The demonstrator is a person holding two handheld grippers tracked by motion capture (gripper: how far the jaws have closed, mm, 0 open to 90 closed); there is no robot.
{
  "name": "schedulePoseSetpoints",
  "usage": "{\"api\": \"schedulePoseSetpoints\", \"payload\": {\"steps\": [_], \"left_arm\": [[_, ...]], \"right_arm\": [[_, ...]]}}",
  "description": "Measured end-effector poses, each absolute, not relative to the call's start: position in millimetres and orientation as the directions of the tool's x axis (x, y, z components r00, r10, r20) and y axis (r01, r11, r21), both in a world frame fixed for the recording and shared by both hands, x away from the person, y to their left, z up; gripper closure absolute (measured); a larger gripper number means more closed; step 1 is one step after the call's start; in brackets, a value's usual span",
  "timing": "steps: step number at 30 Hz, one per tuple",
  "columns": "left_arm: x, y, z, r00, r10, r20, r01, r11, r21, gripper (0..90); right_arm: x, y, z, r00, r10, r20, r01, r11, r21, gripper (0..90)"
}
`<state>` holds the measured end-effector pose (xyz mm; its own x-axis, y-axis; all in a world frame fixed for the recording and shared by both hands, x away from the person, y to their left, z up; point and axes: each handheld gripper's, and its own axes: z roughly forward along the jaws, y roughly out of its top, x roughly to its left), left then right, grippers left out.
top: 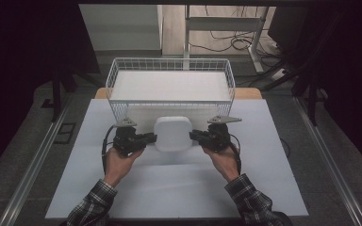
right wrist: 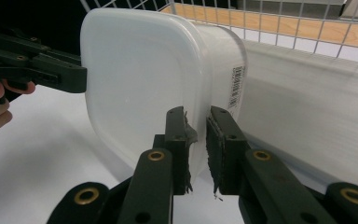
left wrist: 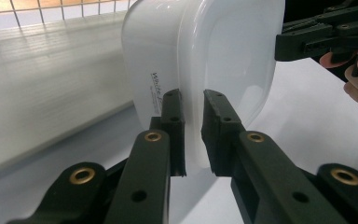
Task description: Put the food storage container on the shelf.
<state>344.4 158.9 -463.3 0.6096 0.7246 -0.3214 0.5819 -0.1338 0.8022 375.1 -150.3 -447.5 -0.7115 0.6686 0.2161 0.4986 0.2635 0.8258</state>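
— High view first: we see the white plastic container [top: 172, 133] held between our two grippers, over the white worktop [top: 179, 188] just in front of the wire basket [top: 122, 110]. Our left gripper [top: 152, 138] meets its left edge and our right gripper [top: 194, 135] its right edge.

— Agreed. In the left gripper view, our left gripper [left wrist: 193, 133] has its jaws drawn close on the container's [left wrist: 223, 51] rim, pinching the thin edge between them. We can read a line of small print on the container's side wall, and the right gripper [left wrist: 326, 37] reaches in at the far edge.

— And in the right gripper view, our right gripper [right wrist: 196, 144] does the same: jaws nearly together, clamped on the rim of the container [right wrist: 135, 79]. A barcode label sits on its side wall, and the left gripper [right wrist: 42, 67] grips the opposite edge.

— What about contents?

— We cannot tell what the container holds; its walls are cloudy. The wire basket [right wrist: 279, 23] behind it carries a flat white liner [top: 169, 85], with nothing lying on it.
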Motion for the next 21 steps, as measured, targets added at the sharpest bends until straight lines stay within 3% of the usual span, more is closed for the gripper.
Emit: {"api": "schedulePoseSetpoints", "payload": {"steps": [21], "left_arm": [[376.4, 156.9, -479.7, 0.575, 0.747, -0.334, 0.623, -0.136, 0.77, 79.2]], "right_arm": [[410.0, -142.8, -468.7, -0.672, 0.703, 0.232, 0.545, 0.258, 0.797, 76.8]]}}
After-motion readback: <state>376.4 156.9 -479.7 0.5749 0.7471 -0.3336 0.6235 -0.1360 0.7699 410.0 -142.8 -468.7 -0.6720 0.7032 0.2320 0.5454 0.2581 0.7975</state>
